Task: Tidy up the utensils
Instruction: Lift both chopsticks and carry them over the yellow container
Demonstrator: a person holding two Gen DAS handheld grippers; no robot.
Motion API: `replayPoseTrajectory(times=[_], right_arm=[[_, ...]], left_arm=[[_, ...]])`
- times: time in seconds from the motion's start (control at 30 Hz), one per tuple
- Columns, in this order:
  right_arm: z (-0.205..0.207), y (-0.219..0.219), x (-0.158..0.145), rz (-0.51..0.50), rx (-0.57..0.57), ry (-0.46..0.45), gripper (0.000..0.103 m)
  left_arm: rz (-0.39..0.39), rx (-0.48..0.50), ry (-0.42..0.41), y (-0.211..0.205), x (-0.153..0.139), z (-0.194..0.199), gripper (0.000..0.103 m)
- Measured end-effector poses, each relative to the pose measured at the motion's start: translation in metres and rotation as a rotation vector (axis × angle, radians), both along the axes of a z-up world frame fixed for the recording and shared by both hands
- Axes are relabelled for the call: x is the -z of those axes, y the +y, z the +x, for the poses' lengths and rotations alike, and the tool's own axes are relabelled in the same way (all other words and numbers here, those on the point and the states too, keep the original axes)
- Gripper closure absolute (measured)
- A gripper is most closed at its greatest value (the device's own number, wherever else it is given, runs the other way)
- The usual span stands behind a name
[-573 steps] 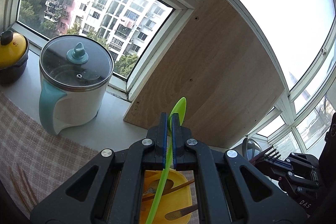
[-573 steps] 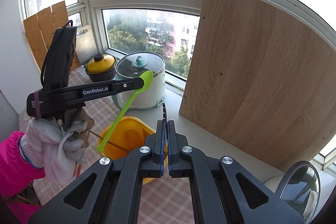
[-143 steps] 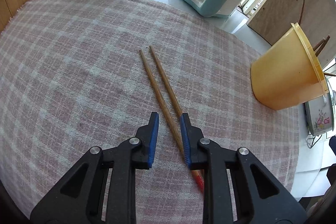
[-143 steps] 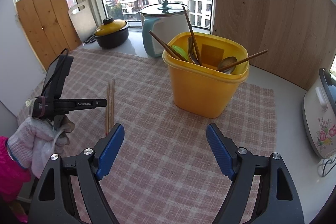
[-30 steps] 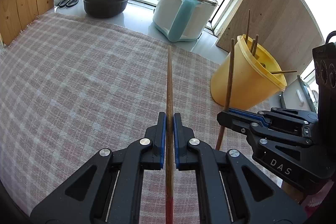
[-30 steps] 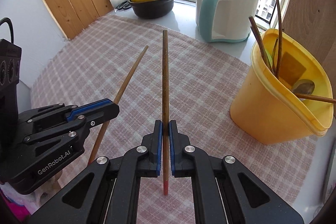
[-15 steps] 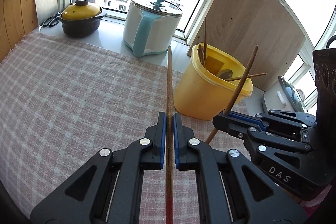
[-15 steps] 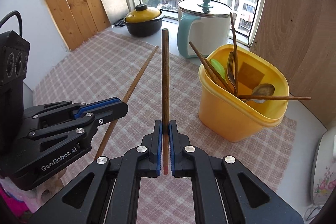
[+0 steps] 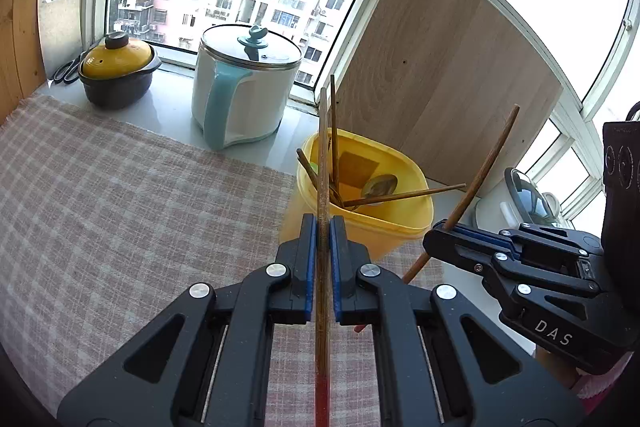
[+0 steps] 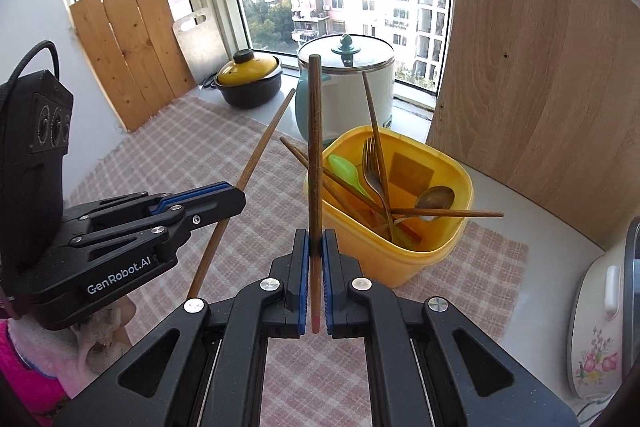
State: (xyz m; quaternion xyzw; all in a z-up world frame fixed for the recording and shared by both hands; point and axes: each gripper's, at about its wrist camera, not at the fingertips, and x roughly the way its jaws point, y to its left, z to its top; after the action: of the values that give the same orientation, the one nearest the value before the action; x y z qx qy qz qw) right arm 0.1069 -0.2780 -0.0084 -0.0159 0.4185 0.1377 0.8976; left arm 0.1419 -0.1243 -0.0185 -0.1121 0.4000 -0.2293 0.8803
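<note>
My left gripper [image 9: 321, 223] is shut on a wooden chopstick [image 9: 322, 163] that points up and forward over the yellow utensil bin [image 9: 400, 223]. My right gripper [image 10: 315, 239] is shut on a second wooden chopstick [image 10: 315, 147], held upright just left of the bin [image 10: 424, 259]. Each gripper shows in the other's view: the right one [image 9: 440, 233] with its chopstick [image 9: 486, 167], the left one [image 10: 236, 197] with its chopstick [image 10: 260, 151]. The bin holds a green spoon [image 10: 346, 167], a fork [image 10: 372, 167], a metal spoon [image 10: 434, 197] and more chopsticks.
A checked cloth [image 9: 120, 195] covers the counter. A white and teal pot [image 9: 244, 87] and a yellow-lidded black pot [image 9: 118, 71] stand at the window. A wooden board [image 9: 440, 67] leans behind the bin. A white appliance [image 10: 600, 327] stands at the right edge.
Both grippers, each with its chopstick, have moved closer to the yellow bin and tilted further up. The chopstick tips now stand over the bin's left side.
</note>
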Motion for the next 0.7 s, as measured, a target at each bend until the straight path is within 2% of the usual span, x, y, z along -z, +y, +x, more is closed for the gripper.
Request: replayPoseTrajectory(times=[0.23, 0.7], right_arm=[[0.008, -0.029, -0.025, 0.020, 0.024, -0.038, 0.098], [0.027, -0.055, -0.061, 0.038, 0.027, -0.088, 0.098]], left_arm=[[-0.033, -0.014, -0.035, -0.020, -0.020, 0.028, 0.098], [-0.066, -0.020, -0.069, -0.058, -0.036, 0.075, 0.098]])
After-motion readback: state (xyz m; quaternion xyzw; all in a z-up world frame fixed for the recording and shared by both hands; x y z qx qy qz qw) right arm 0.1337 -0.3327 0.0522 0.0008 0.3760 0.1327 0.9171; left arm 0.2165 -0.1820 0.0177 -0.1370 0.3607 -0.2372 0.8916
